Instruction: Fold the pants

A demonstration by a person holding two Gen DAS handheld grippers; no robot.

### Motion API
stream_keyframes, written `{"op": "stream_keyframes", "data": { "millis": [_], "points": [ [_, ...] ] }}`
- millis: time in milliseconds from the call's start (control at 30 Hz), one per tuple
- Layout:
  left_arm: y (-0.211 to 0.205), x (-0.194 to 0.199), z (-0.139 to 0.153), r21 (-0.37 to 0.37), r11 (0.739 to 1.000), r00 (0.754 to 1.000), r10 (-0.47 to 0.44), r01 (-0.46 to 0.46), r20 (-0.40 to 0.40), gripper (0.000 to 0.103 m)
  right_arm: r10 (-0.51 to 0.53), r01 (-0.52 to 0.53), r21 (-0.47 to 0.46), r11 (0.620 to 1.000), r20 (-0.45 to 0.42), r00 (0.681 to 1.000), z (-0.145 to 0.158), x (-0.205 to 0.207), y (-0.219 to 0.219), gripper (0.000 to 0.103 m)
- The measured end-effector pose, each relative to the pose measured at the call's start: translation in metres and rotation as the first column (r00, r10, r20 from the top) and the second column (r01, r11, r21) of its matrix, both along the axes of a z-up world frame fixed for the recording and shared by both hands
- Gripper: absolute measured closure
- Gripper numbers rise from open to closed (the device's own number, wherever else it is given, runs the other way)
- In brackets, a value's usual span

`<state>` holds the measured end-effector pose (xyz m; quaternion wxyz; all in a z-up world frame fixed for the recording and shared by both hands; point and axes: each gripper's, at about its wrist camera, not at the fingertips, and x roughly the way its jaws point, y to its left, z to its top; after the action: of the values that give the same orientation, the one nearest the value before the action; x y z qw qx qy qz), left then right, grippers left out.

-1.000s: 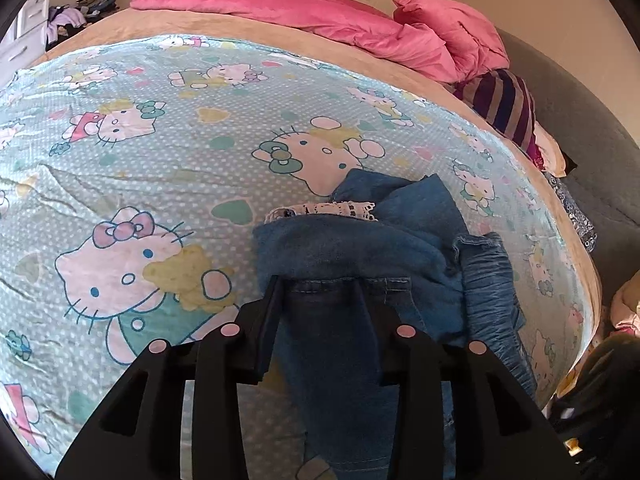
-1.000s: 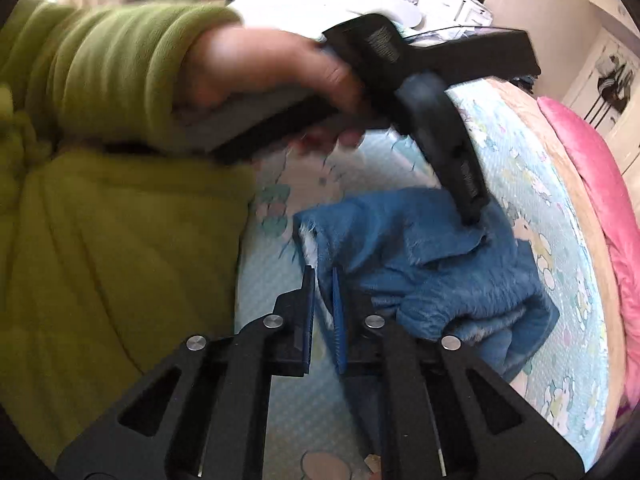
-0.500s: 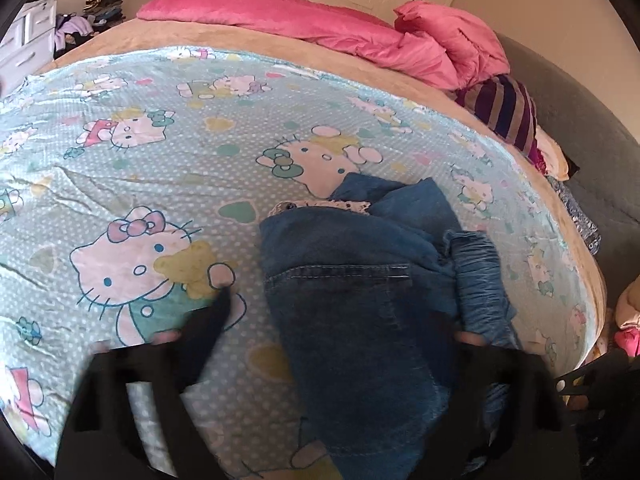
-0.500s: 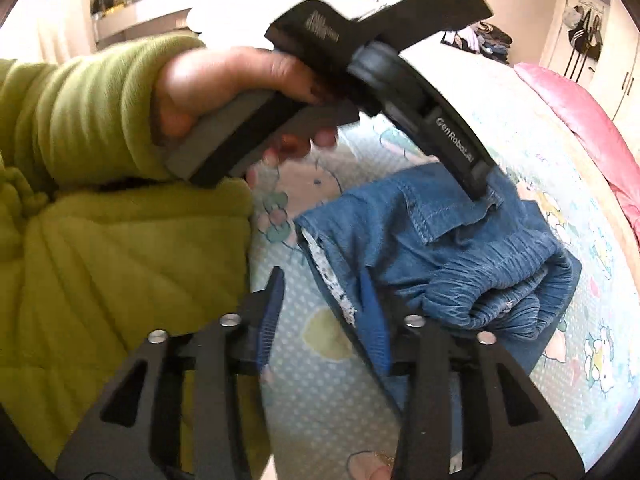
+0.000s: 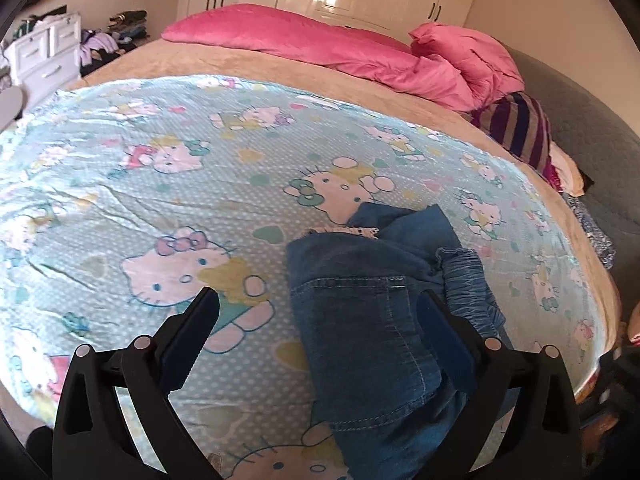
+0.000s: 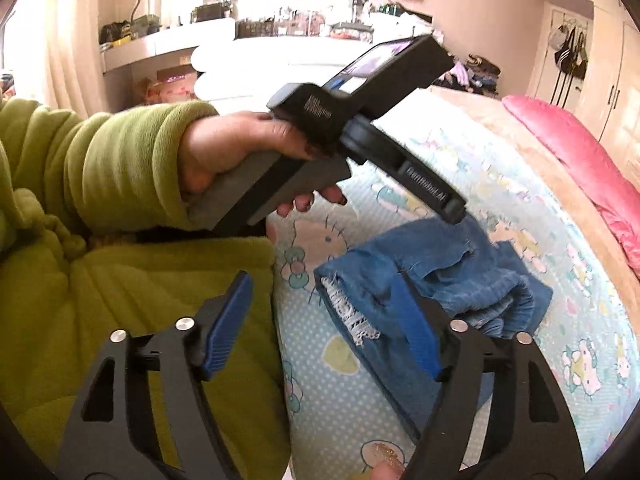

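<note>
Blue denim pants (image 5: 372, 300) lie folded in a bundle on the Hello Kitty sheet (image 5: 160, 184), with a lace-trimmed hem and gathered waistband showing. My left gripper (image 5: 318, 312) is wide open above the pants, holding nothing. In the right wrist view the pants (image 6: 432, 276) lie by the bed's near edge. My right gripper (image 6: 324, 308) is wide open and empty just above the lace hem. The left gripper also shows in the right wrist view (image 6: 452, 208), held by a hand in a green sleeve, lifted above the pants.
Pink duvet (image 5: 340, 48) and pillows lie at the far side of the bed, with a striped cloth (image 5: 520, 128) at the right. White wardrobes and a drawer unit (image 5: 44, 52) stand beyond. The person's green-clad body (image 6: 120, 300) is at the bed's near edge.
Both grippers have let go of the pants and opened wide. Both have lifted and pulled back from the pants, which now rest folded on the sheet.
</note>
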<state>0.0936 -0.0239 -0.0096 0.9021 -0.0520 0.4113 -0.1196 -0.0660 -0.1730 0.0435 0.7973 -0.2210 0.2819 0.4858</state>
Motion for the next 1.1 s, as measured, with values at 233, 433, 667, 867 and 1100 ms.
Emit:
{"op": "stream_keyframes", "data": {
  "millis": [233, 433, 667, 867, 1100],
  "points": [
    [0.003, -0.012, 0.014, 0.028, 0.999, 0.999, 0.031, -0.031, 0.033, 0.004, -0.09, 0.087, 0.083, 0.993, 0.037, 0.995, 0.018, 0.006, -0.018, 0.021],
    [0.0, -0.026, 0.025, 0.048, 0.998, 0.997, 0.046, -0.048, 0.057, 0.004, -0.22, 0.208, 0.177, 0.962, 0.05, 0.974, 0.034, 0.022, -0.04, 0.016],
    [-0.005, -0.04, 0.03, 0.048, 0.997, 0.996, 0.049, -0.052, 0.069, 0.004, -0.384, 0.371, 0.221, 0.902, 0.017, 0.923, 0.036, 0.05, -0.064, 0.012],
    [-0.013, -0.043, 0.02, 0.061, 0.997, 0.998, 0.04, -0.043, 0.048, 0.004, -0.497, 0.496, 0.217, 0.841, -0.054, 0.866, 0.024, 0.078, -0.081, 0.011],
    [-0.012, -0.035, 0.002, 0.072, 0.996, 0.999, 0.051, -0.051, 0.001, 0.004, -0.594, 0.613, 0.157, 0.774, -0.153, 0.79, -0.002, 0.11, -0.094, 0.011]
  ]
}}
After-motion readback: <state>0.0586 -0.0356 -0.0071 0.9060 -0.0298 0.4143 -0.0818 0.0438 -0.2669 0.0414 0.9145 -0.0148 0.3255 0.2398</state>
